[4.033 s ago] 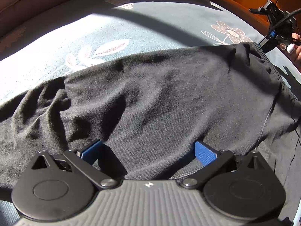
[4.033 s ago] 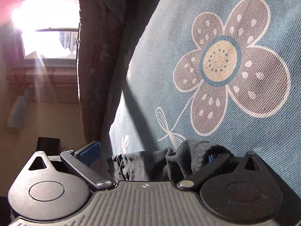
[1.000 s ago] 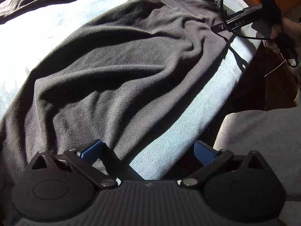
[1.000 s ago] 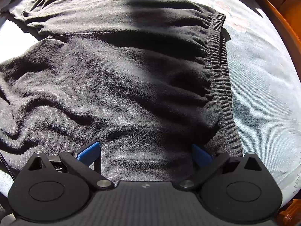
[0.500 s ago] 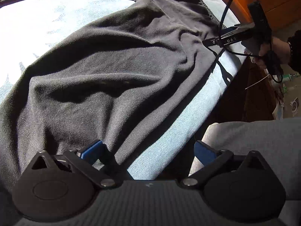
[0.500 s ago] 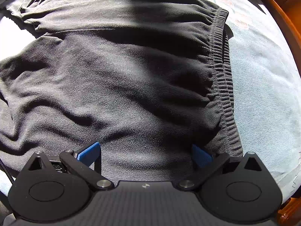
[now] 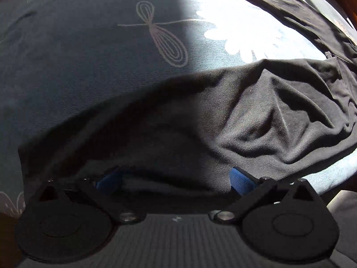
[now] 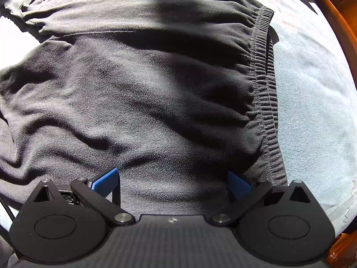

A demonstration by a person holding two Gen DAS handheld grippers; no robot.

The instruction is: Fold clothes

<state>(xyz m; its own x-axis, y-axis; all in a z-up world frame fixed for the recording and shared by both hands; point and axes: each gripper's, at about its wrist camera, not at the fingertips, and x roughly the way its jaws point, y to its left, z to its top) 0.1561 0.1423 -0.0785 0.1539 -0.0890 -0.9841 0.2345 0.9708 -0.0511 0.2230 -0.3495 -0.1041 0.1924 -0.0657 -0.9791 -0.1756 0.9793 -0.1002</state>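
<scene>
Left gripper (image 7: 176, 179): jaws wide apart, now swung from the trousers' (image 8: 142, 102) middle to their leg end, cloth between the pads. Right gripper (image 8: 173, 182): jaws spread, unmoved beside waistband (image 8: 266, 93). Trousers lie spread on the flowered bed cover (image 7: 89, 51), probably ready for a lengthwise fold.

honestly there's no readable text, label, brand or number anywhere here, not on the black pants (image 8: 156, 102) and not on the flower-print sheet (image 7: 89, 51) either
</scene>
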